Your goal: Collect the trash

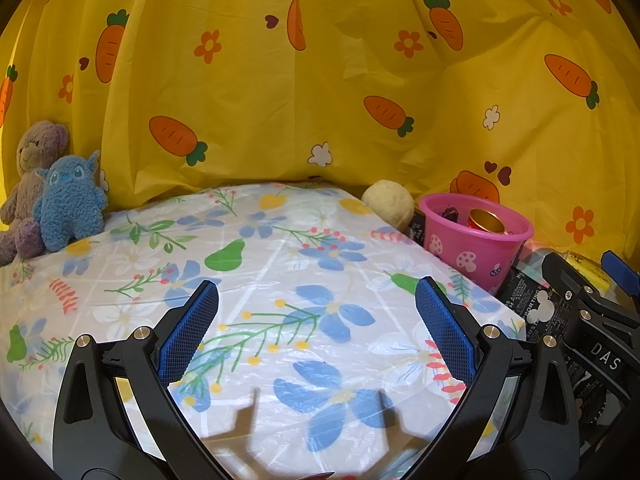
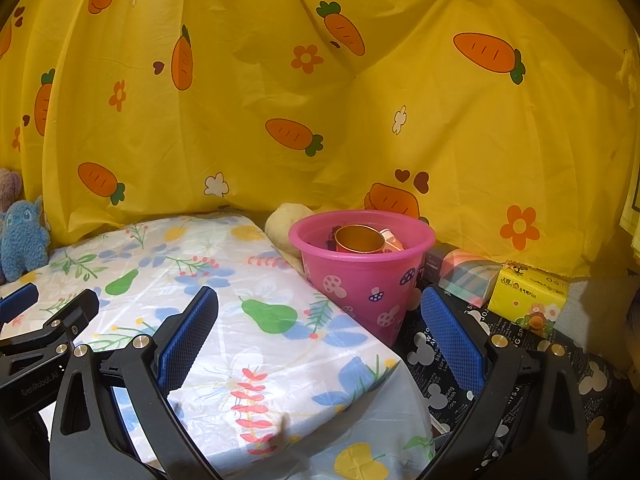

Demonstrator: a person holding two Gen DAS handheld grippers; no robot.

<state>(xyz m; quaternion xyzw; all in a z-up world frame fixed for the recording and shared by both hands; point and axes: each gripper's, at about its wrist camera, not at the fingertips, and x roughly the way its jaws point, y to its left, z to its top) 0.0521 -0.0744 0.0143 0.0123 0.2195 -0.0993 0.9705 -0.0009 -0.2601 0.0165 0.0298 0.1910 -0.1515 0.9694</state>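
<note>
Left wrist view is showing the left hand-held gripper (image 1: 316, 312) hanging wide apart and carrying nothing over the floral-covered table (image 1: 280, 264), whose top is looking bare of litter. The pink bin (image 1: 476, 248) is sitting at two o'clock, just off the table's far right corner, with a gold can (image 1: 486, 222) already lying inside. From the right wrist, the right hand-held gripper (image 2: 318, 332) is also spread wide and empty, the bin standing at twelve o'clock with the can and what looks like a small paper cup (image 2: 394, 240) in it. I'm judging the collecting close to done; the sensible thing now is sweeping the table edges for missed scraps, while keeping clear of the tissue pack (image 2: 528, 296) at three o'clock and the plush toys (image 1: 52, 196) at nine.
</note>
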